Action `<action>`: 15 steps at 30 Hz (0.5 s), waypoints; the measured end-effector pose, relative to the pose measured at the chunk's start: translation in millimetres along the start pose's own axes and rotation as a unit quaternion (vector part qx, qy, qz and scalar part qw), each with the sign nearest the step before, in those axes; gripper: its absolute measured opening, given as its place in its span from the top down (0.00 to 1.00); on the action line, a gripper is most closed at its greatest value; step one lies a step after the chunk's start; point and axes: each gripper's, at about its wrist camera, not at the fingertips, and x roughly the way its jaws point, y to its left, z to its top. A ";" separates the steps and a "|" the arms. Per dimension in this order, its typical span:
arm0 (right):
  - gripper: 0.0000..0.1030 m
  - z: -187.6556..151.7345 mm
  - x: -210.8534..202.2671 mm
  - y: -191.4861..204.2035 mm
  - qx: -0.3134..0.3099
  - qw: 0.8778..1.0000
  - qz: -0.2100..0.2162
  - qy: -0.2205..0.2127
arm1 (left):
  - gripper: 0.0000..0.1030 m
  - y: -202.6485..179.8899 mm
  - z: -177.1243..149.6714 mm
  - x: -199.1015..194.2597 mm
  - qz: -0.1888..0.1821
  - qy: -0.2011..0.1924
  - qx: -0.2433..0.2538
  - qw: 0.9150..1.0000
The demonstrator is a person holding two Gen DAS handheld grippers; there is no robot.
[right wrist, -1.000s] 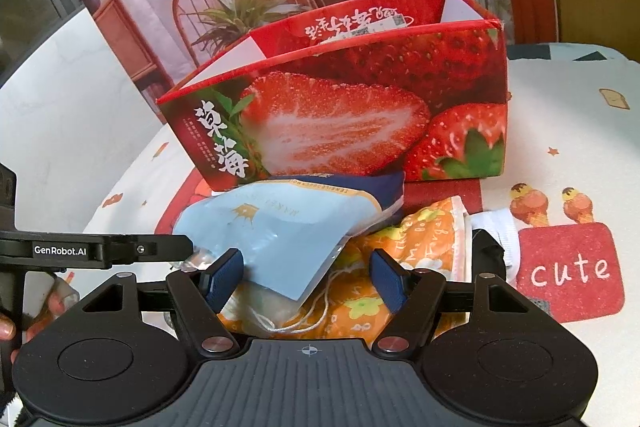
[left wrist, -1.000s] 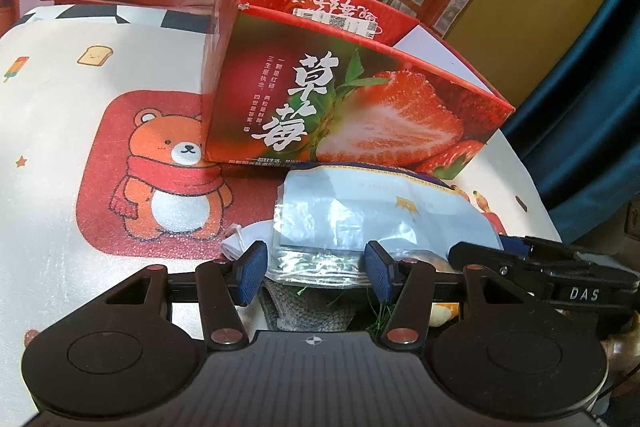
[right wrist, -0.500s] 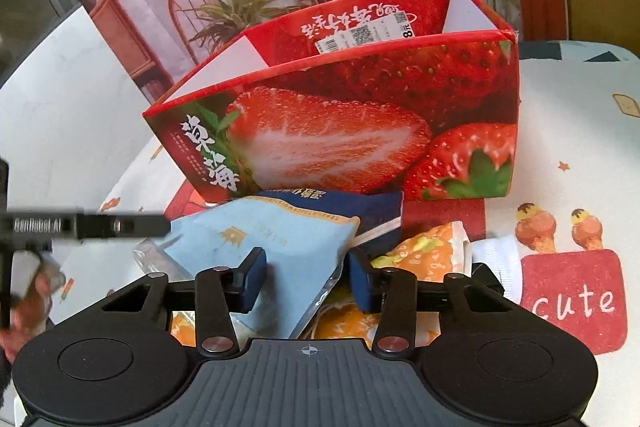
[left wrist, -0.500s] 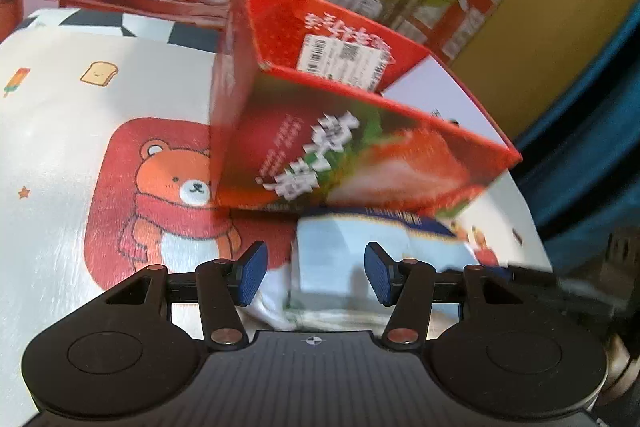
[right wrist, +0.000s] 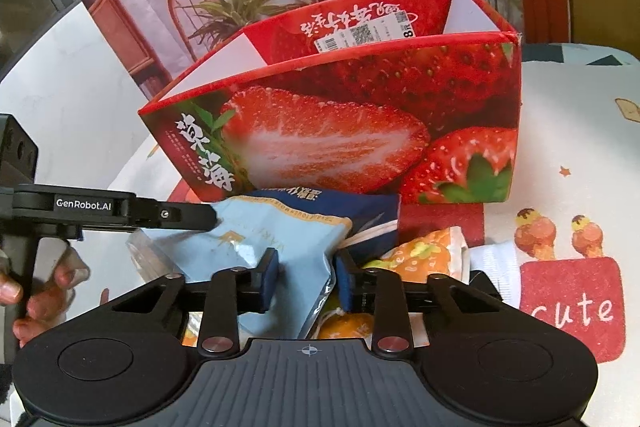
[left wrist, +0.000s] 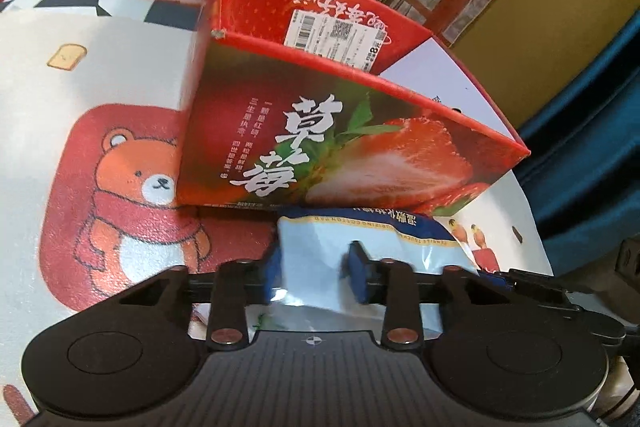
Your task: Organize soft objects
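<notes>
A light blue plastic packet (left wrist: 384, 247) lies just in front of the open red strawberry box (left wrist: 340, 147). My left gripper (left wrist: 316, 275) is closing on the packet's left end, and both pads press into the film. In the right wrist view the same packet (right wrist: 248, 239) has its right corner pinched in my right gripper (right wrist: 306, 281), whose jaws are also closing. An orange patterned packet (right wrist: 424, 255) and a white cloth piece (right wrist: 496, 267) lie under and beside it. The box (right wrist: 360, 131) stands upright, and what shows of its inside holds nothing.
A printed cloth with a bear patch (left wrist: 132, 203) and a "cute" patch (right wrist: 572, 303) covers the table. A person's hand (right wrist: 44, 291) holds the left tool at the left edge. A blue curtain (left wrist: 592, 147) hangs to the right, past the table's edge.
Both pairs of jaws have narrowed from wide apart onto the light blue packet. The left gripper has moved forward towards the box, and the items under the packet no longer show in its view.
</notes>
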 end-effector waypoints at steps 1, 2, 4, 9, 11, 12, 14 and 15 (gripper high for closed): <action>0.79 0.1 -0.8 -0.8 0.001 1.000 -0.002 -0.002 | 0.76 1.5 0.6 -1.9 -0.002 -0.002 -0.003 1.000; 0.80 0.1 -1.6 -1.5 0.003 1.000 -0.002 -0.004 | 0.77 1.8 0.6 -3.5 -0.004 -0.003 -0.005 1.000; 0.81 0.9 -4.2 -1.7 0.006 1.000 0.002 -0.010 | 0.77 1.1 0.1 -7.3 -0.004 -0.005 -0.001 1.000; 0.85 5.4 -12.5 4.9 -0.004 1.000 0.004 -0.026 | 0.78 -1.5 -0.1 -18.8 -0.013 -0.017 0.002 1.000; 0.86 8.9 -17.0 7.1 -0.009 0.999 0.007 -0.033 | 0.80 -4.9 0.1 -25.1 -0.017 -0.025 0.008 1.000; 0.87 10.3 -19.2 8.7 -0.013 0.999 0.007 -0.036 | 0.80 -6.5 0.2 -27.8 -0.017 -0.027 0.010 0.999; 0.87 12.9 -21.9 11.0 -0.021 0.999 0.006 -0.038 | 0.80 -7.9 -1.0 -31.3 -0.019 -0.027 0.013 0.999; 0.87 13.7 -23.1 12.1 -0.024 0.999 0.006 -0.038 | 0.80 -7.7 -2.2 -32.7 -0.021 -0.025 0.012 0.999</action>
